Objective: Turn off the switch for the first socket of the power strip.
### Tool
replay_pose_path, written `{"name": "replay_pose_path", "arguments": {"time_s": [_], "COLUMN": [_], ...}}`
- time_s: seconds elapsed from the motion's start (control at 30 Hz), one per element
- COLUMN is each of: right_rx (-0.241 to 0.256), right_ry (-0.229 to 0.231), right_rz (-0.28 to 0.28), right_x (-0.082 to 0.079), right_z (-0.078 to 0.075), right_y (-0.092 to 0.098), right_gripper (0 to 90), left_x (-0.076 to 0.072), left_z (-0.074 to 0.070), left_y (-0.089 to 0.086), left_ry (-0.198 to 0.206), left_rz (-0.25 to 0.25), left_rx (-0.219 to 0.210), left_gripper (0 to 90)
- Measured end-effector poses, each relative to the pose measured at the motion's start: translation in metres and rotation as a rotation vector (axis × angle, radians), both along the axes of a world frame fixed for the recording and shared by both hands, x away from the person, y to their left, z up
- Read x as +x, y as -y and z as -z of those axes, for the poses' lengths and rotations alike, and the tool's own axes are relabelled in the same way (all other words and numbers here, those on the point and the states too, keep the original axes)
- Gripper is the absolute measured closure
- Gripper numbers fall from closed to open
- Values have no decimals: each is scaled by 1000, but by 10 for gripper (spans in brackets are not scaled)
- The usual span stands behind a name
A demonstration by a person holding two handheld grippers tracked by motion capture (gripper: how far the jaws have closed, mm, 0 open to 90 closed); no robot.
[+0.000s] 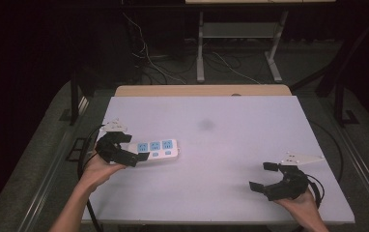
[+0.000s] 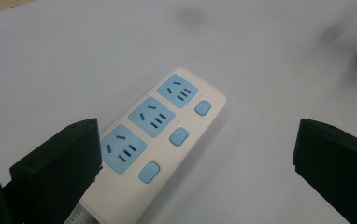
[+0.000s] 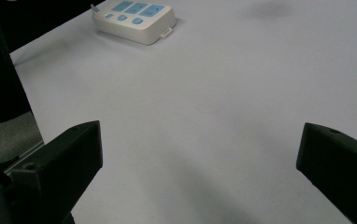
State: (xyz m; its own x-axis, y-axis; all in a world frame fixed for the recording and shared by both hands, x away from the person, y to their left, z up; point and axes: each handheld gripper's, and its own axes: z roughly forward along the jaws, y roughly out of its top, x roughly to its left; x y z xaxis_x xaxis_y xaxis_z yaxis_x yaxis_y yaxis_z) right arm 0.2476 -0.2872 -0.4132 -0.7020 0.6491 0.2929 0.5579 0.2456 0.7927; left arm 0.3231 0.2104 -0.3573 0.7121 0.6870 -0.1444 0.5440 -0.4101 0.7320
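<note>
Power strip (image 1: 157,149), white with three blue sockets and three blue switch buttons, lies flat on the pale table (image 1: 231,121), its near end between the spread jaws of the left gripper (image 1: 135,148). In the left gripper view, that tool's jaws stand wide apart: one sits just at the strip's (image 2: 160,135) near corner, overlapping it, while the other hangs well off to the far side with bare tabletop between. The right gripper (image 1: 262,176), likewise held wide with nothing between its jaws, hovers over bare table well apart from the strip, which lies ahead of it and to its left in its own view (image 3: 134,21).

The risk, judging from this stance, lies in the lopsided approach. Should the jaws close as they are, the near jaw would likely meet the casing first and shove the strip sideways across the smooth surface rather than clamp it. A grip so close to one end could also let the long body swing or droop once lifted, or a jaw could press a switch button.
</note>
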Motion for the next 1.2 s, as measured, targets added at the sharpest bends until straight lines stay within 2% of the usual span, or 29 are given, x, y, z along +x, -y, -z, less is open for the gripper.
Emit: {"name": "replay_pose_path", "arguments": {"time_s": [0.2,0.37,0.57,0.73,1.0,1.2], "right_rx": [1,1,0,-1,-3,-4], "right_ry": [0,-1,-2,-2,-5,-7], "right_rz": [-2,-6,-8,-8,-9,-10], "right_x": [0,0,0,1,0,0], "right_z": [0,1,1,1,2,2], "right_y": [0,0,0,0,-1,0], "right_gripper": [3,3,3,3,3,3], "left_x": [6,11,14,16,21,24], "left_z": [4,5,4,3,7,10], "left_y": [-1,-3,-8,-11,-11,-10], "left_ry": [-29,-44,-45,-47,-76,-95], "left_rz": [-1,-8,-22,-17,12,11], "left_rx": [19,34,58,61,66,69], "left_gripper": [7,49,184,300,475,639]}}
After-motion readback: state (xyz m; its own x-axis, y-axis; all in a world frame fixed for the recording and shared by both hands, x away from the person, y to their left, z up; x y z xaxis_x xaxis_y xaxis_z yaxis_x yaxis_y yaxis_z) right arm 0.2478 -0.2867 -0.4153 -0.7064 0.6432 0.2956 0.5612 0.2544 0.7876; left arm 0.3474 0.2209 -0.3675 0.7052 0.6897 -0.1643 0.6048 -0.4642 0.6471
